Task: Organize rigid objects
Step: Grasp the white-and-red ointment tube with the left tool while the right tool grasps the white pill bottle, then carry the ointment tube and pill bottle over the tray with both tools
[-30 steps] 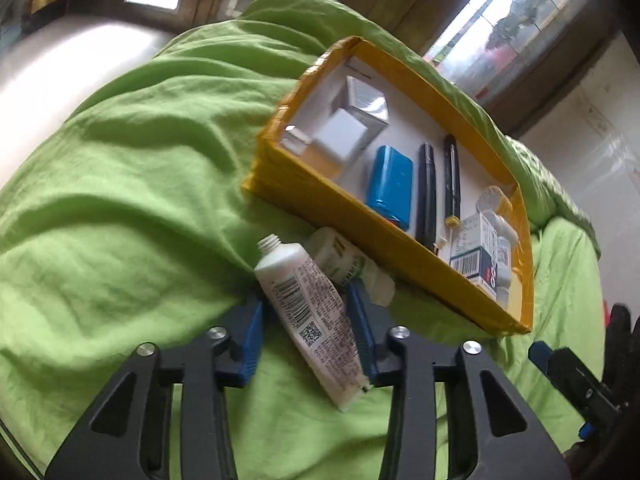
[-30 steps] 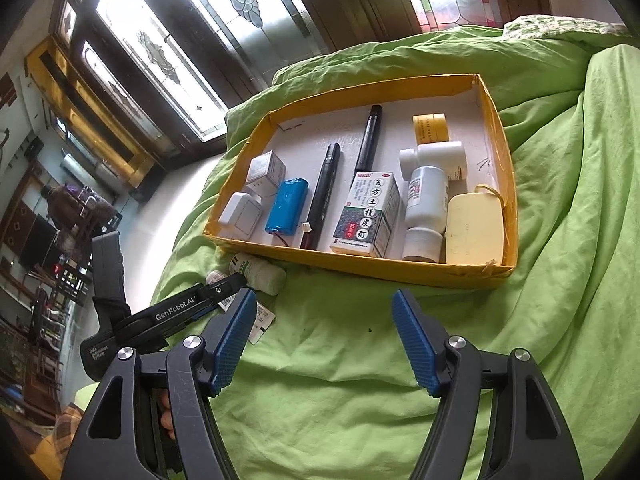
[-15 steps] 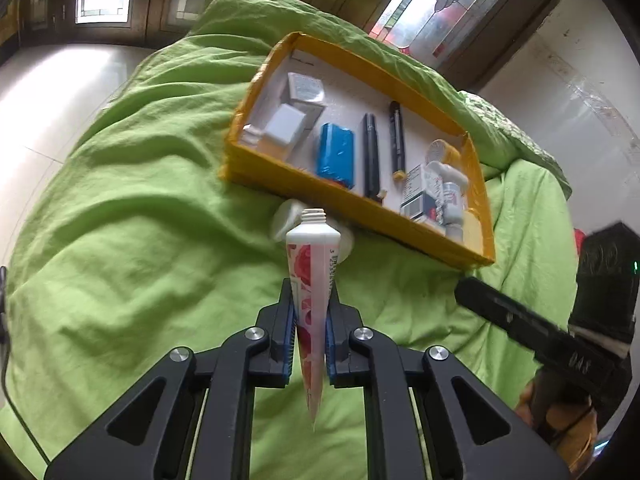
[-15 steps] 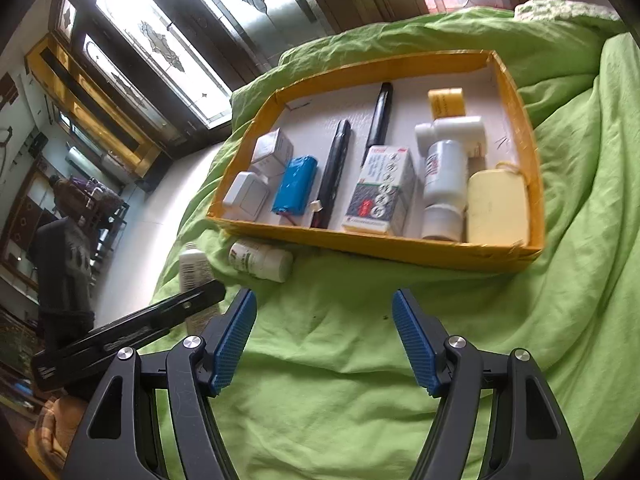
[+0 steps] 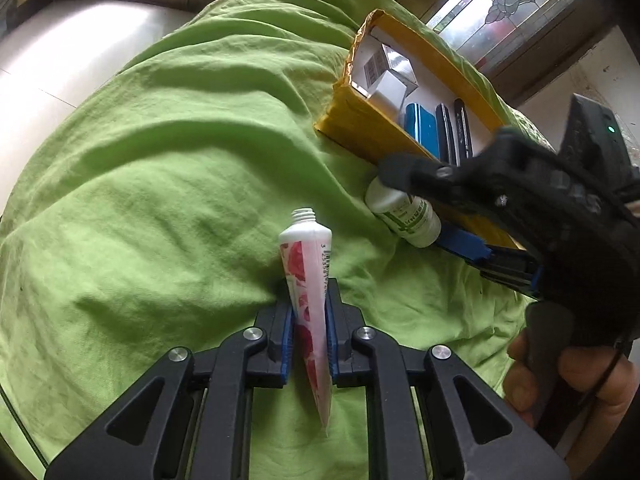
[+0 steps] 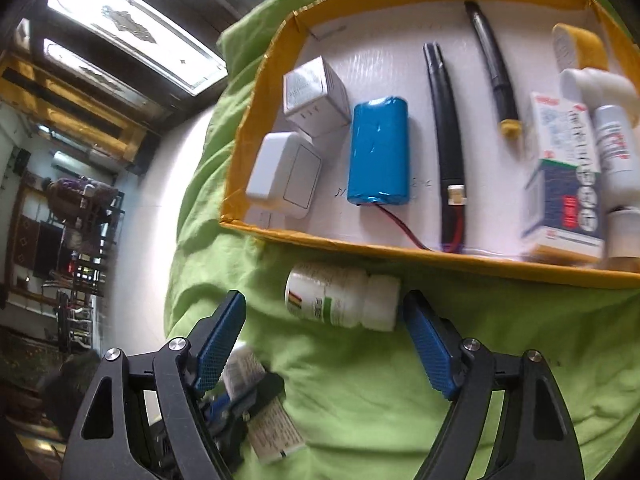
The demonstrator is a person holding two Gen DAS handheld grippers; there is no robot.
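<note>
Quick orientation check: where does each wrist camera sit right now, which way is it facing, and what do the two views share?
Left wrist: rides the left gripper, looking down its fingers over the green bedding; jaws clamp a capless tube; the right gripper and the hand holding it enter from the right.
Right wrist: rides the right gripper, aimed down at a white bottle lying between its opening jaws, untouched, the yellow box beyond.
Shared: bottle, box, tube, bedding.
</note>
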